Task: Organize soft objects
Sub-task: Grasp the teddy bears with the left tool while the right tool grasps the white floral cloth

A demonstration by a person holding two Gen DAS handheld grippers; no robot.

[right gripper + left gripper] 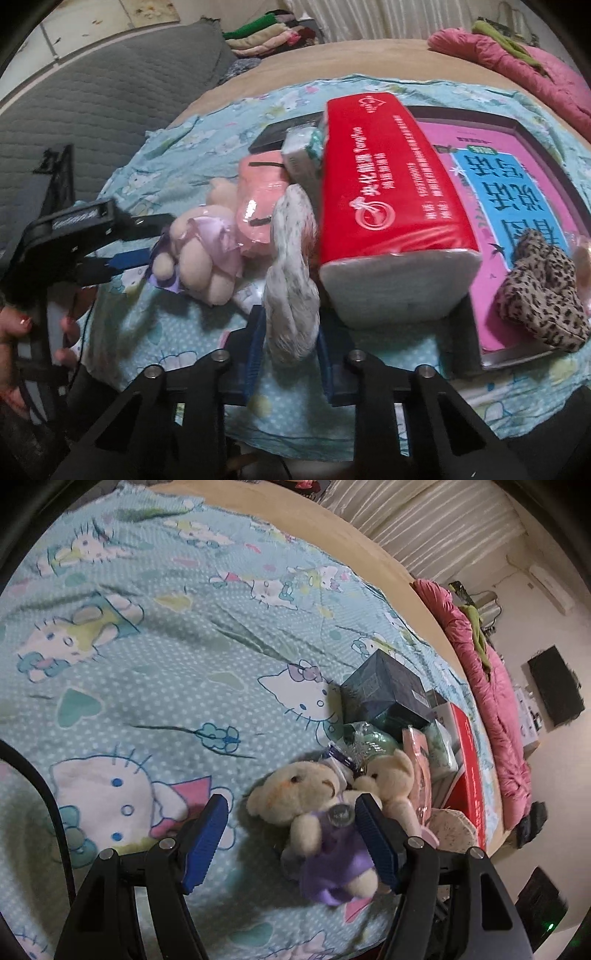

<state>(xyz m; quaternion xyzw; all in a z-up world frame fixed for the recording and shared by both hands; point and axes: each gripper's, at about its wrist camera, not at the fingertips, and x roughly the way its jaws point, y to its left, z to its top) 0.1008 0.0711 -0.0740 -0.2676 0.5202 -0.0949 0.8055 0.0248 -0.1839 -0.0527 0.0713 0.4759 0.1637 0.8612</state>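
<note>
Step in hand, as judged: taking hold of two soft items from the pile on the bedsheet (155,709), one per gripper.

Right gripper (288,354): jaws drawn in and clamped on a speckled white cloth bundle (291,273), which stands upright between the pads, its top rising beyond them. Soft, crumpled, wrapped in clear film. Next move likely calls for a straight lift clear of the red tissue pack (384,206) touching its far right side.

Left gripper (291,845): jaws apart. The teddy bear in a purple dress (325,823) lies between them, touching the right pad; the left pad stands well clear. Next move calls for closing on the body. Cream plush, squashy.

Beyond the jaws: a second, paler bear (391,779) pressed against the first, then a dark box (384,694).
</note>
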